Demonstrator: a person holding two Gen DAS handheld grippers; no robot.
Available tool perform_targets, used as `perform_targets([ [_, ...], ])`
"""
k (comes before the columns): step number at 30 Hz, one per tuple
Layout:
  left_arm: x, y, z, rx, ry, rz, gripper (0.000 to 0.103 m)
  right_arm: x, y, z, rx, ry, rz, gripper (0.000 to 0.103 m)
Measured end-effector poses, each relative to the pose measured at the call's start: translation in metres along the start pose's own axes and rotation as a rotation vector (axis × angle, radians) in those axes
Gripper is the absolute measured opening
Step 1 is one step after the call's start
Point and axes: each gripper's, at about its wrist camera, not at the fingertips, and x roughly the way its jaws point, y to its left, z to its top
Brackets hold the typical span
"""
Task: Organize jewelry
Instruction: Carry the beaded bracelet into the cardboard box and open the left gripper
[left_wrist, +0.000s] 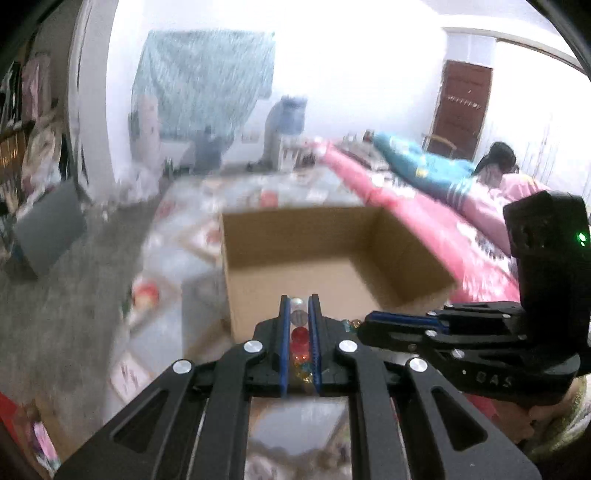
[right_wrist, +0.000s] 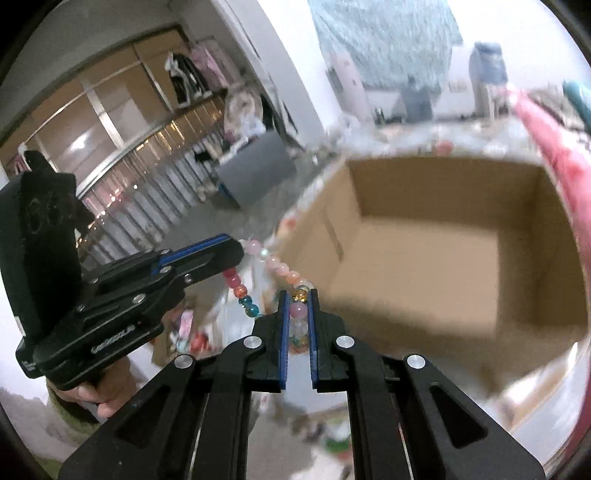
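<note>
Behind everything lies a cluttered bedroom: a pink patterned bedspread (left_wrist: 424, 218) on the right with a dark-haired person (left_wrist: 496, 162) lying on it, a brown wooden door (left_wrist: 463, 110) beyond, and a grey speckled floor (left_wrist: 62, 314) on the left. Straight ahead of both my tools sits an open brown cardboard box (left_wrist: 332, 258), its flaps up and its bare bottom showing. My left gripper (left_wrist: 299, 317) has its blue-lined fingers (left_wrist: 283, 332) drawn narrow, pinching a string of coloured glass beads (left_wrist: 298, 334) between them; clear, red and orange beads show in the gap. My right gripper (right_wrist: 298, 314) is likewise closed narrow on the same bead string (right_wrist: 275, 264), with gold, pink and pale beads between its pads. From the right wrist view, the strand stretches through the air from my left gripper's tip (right_wrist: 221, 254) across to my right one, hanging just before the near left corner of the box (right_wrist: 443, 251), above its rim rather than inside it.
</note>
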Motion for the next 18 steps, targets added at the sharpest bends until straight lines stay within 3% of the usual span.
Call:
perform_targets([
  [2,0.012,0.001,0.023,0.024,-0.018,-0.001,0.009,0.007,-0.011,0.023,0.004,-0.003,0.002,0.007],
  [4,0.041,0.006,0.041,0.026,0.022,-0.004,0.009,0.029,-0.03,0.047,0.028,0.036,0.0,0.007],
  [9,0.135,0.021,0.066,0.033,0.216,0.029,0.009,0.103,-0.095,0.085,0.214,0.261,0.05,0.007],
  [12,0.179,0.028,0.071,0.05,0.315,0.06,0.009,0.134,-0.124,0.097,0.29,0.353,0.043,0.007],
  [18,0.224,0.029,0.075,0.126,0.423,0.163,0.011,0.171,-0.144,0.112,0.345,0.437,0.024,0.012],
])
